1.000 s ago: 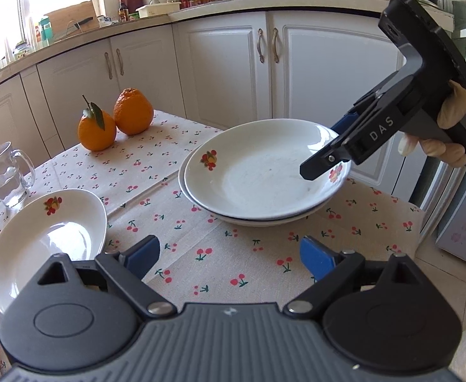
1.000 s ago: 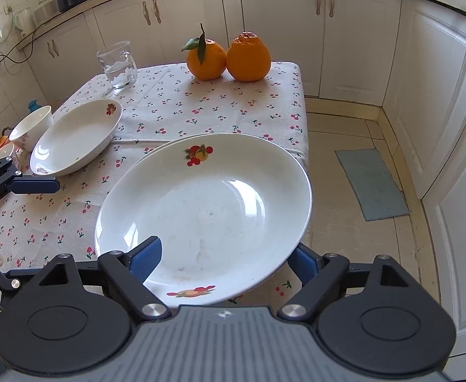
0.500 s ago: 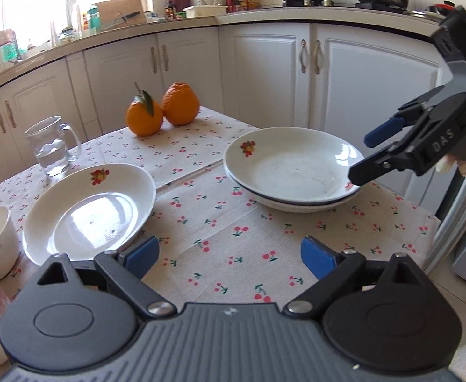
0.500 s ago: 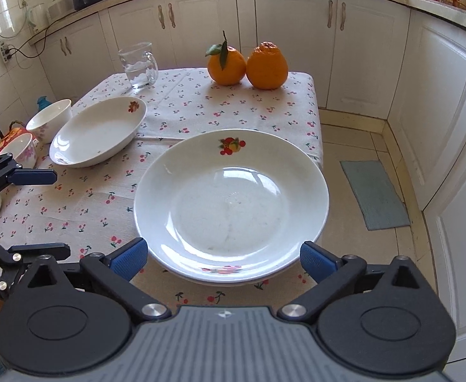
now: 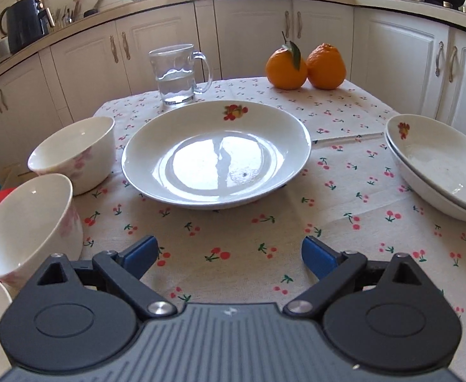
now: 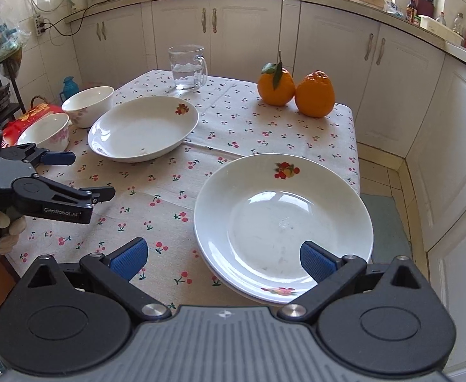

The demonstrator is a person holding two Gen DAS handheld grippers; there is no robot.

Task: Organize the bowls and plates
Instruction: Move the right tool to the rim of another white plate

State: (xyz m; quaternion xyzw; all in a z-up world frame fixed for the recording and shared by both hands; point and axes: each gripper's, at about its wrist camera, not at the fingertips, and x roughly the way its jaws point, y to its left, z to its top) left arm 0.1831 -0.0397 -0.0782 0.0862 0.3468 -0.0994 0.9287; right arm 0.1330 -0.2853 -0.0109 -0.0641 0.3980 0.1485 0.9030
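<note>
Beyond my left gripper [image 5: 229, 251], jaws apart and empty, sits the lone plate [image 5: 216, 154], presumably next for the two-plate stack [image 6: 283, 226] near the table edge; my right gripper [image 6: 223, 258] hovers open beside that.

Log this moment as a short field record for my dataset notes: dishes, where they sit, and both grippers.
stacked plates: two white fruit-print plates nested at the table's right edge
single plate: white fruit-print plate alone at mid-table
bowls: two white pink-flowered bowls side by side, left of the single plate
other items: glass mug of water, two oranges
left gripper: open, empty, facing the single plate
right gripper: open, empty, by the stack
</note>
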